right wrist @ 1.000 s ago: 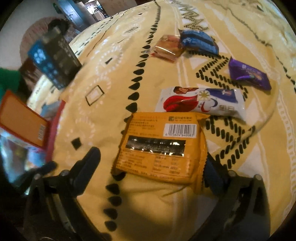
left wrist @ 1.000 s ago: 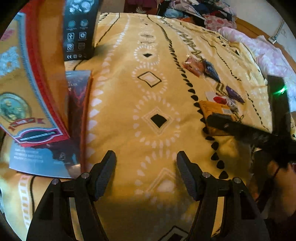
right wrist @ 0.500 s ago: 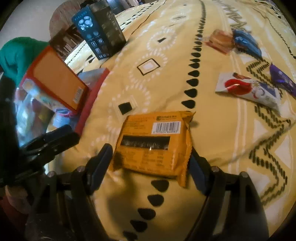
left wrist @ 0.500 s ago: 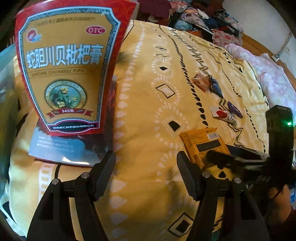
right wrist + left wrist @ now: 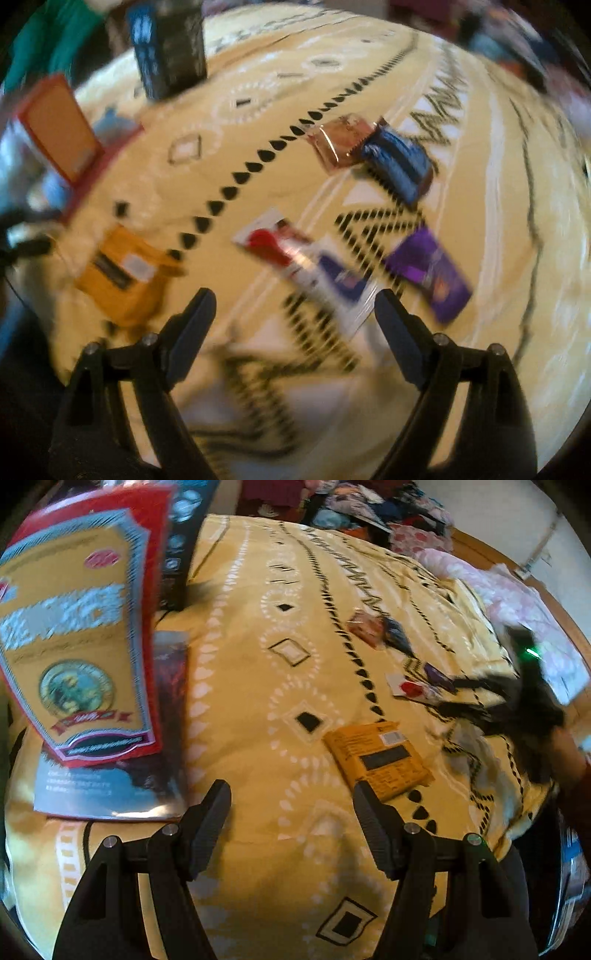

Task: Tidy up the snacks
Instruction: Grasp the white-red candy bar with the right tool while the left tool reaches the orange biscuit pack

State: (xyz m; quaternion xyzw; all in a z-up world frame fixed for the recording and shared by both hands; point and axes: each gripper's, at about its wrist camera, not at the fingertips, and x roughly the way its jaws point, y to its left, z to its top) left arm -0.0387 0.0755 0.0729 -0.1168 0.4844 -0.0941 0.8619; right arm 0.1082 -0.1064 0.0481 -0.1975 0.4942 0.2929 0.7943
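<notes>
An orange snack packet [image 5: 378,758] lies on the yellow patterned bedspread [image 5: 258,635], just beyond my open, empty left gripper [image 5: 291,808]; it also shows at the left of the right wrist view [image 5: 122,273]. My right gripper [image 5: 295,310] is open and empty above a white, red and blue packet [image 5: 303,266]. A purple packet [image 5: 428,273], a dark blue packet [image 5: 399,164] and a copper packet [image 5: 340,142] lie further out. The right gripper appears blurred in the left wrist view [image 5: 513,701].
A tall red and yellow box [image 5: 77,635] stands at the left on a flat blue-grey pack [image 5: 110,786]. A black box [image 5: 170,48] stands behind it. Piled clothes [image 5: 369,506] lie at the bed's far end.
My right gripper has let go of the orange packet, left it on the bedspread and swung right over the white, red and blue packet. The left view shifted slightly.
</notes>
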